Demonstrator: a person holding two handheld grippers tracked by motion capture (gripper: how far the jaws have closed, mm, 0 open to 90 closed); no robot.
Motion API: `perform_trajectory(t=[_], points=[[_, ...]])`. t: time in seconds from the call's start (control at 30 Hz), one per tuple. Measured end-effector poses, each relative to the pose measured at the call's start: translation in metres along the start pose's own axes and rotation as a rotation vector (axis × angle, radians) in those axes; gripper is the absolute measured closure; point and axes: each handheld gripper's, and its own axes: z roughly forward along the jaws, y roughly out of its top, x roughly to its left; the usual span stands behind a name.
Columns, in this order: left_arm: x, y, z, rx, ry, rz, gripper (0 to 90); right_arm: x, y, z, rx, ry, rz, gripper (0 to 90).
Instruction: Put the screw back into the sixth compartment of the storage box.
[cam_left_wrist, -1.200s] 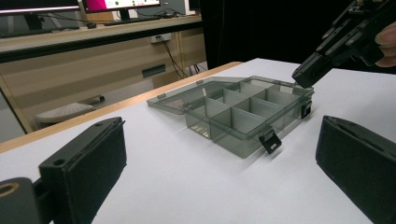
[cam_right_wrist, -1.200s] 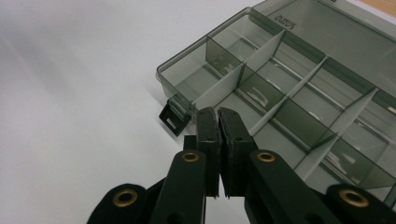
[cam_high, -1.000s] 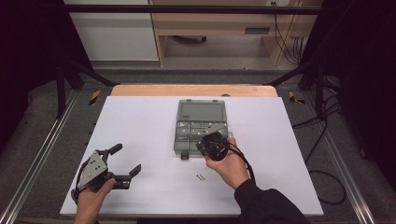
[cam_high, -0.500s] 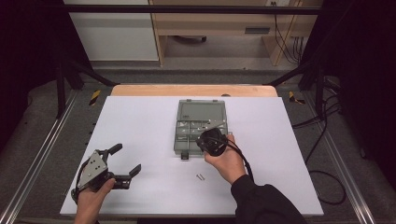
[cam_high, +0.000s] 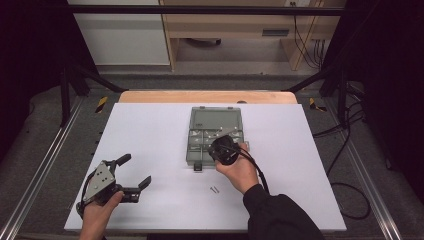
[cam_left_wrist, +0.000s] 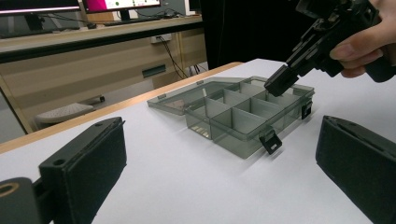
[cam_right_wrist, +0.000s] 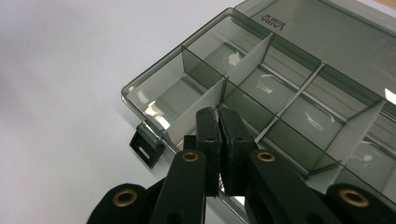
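on the white table top (cam_high: 150, 125) lies a grey see-through plastic organiser box (cam_high: 215, 134) with its lid opened flat to the far side, a little right of the middle of the table. the box (cam_left_wrist: 243, 114) is divided by thin walls into several compartments, and two small black latches hang on its near rim. the right gripper (cam_high: 223, 150), held in the person's right hand (cam_high: 241, 172), is over the near right part of the box; in the left gripper view its black tip (cam_left_wrist: 280, 80) points down into a compartment at the far right side. in the right gripper view the two black jaws are pressed together and i see nothing between them; they stand over a divider wall near the front edge of the box (cam_right_wrist: 289, 98). the left gripper (cam_high: 125, 172) rests in the left hand (cam_high: 97, 212) at the near left of the table, well apart from the box, with its jaws wide apart and holding nothing. two small thin metal pieces (cam_high: 214, 189) lie on the table just before the box, near the right hand.
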Motion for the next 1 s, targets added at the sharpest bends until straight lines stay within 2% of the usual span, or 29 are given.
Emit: perform_trajectory(t=[0.2, 0.4, 0.47, 0.53, 0.63, 0.73, 0.83, 0.93, 1.0], points=[[0.000, 0.000, 0.000, 0.001, -0.002, 0.000, 1.7, -0.001, 0.002, 0.008, 0.006, -0.002, 0.004, 86.5], [0.001, 0.000, 0.000, 0.009, -0.003, 0.009, 1.7, 0.000, 0.003, 0.004, -0.019, -0.015, -0.012, 66.2], [0.000, 0.000, 0.000, 0.000, -0.002, 0.000, 1.7, 0.001, 0.003, 0.001, -0.021, -0.026, -0.024, 59.9], [0.001, 0.000, 0.000, 0.009, -0.004, 0.011, 1.7, 0.003, 0.003, -0.004, -0.022, -0.030, -0.028, 54.4], [0.001, 0.000, 0.000, 0.006, -0.002, 0.006, 1.7, 0.004, 0.001, -0.012, -0.024, -0.039, -0.051, 43.1], [0.001, 0.000, -0.001, 0.012, -0.002, 0.010, 1.8, 0.008, -0.002, -0.021, -0.012, -0.042, -0.080, 32.1], [0.000, 0.000, 0.000, 0.005, -0.002, 0.003, 1.8, 0.011, -0.008, -0.030, -0.003, -0.036, -0.109, 24.7], [0.000, 0.000, 0.000, 0.010, -0.003, 0.009, 1.8, 0.016, -0.016, -0.036, 0.028, -0.031, -0.137, 18.1], [0.000, 0.000, 0.000, 0.010, -0.004, 0.009, 1.8, 0.017, -0.021, -0.039, 0.046, -0.011, -0.146, 15.5]])
